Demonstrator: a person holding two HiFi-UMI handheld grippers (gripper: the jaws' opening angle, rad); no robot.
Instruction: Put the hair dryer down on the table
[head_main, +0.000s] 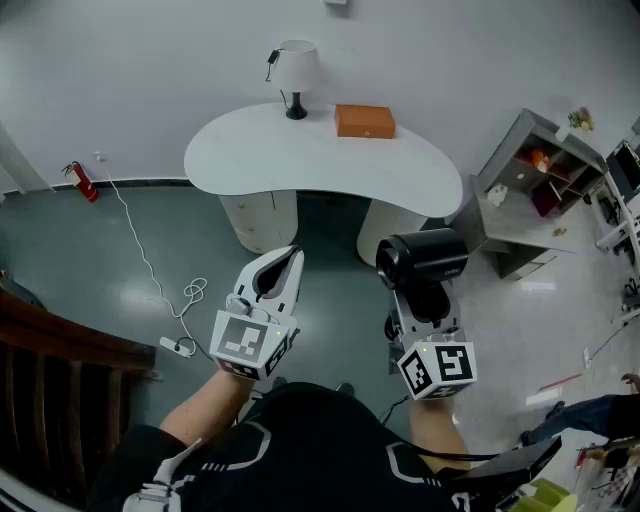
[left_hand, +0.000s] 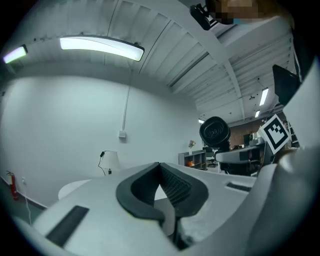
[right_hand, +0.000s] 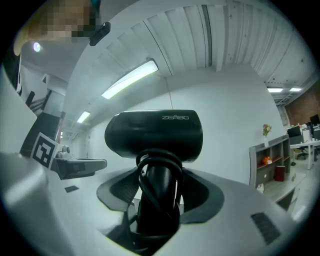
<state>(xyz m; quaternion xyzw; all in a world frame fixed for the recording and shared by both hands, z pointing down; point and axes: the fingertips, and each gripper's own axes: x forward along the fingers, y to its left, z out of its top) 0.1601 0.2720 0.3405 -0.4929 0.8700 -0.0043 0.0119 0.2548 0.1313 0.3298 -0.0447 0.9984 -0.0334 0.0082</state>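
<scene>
White kidney-shaped table (head_main: 260, 150) stood well ahead, its near middle bare. Black hair dryer (head_main: 422, 258) hung in the air short of it, with its cord-wrapped handle pinched in the right gripper (head_main: 424, 303). Left gripper (head_main: 285, 262) was pressed together, empty. Judged best: carry it over the bare top, lower until it rests, then let go.

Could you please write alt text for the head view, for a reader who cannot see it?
Seen from above, the person's right gripper holds a black plastic hair dryer by its handle, while the left gripper is shut and empty. Ahead stands a white curved table with a white-shaded lamp and a flat orange box on it.
</scene>
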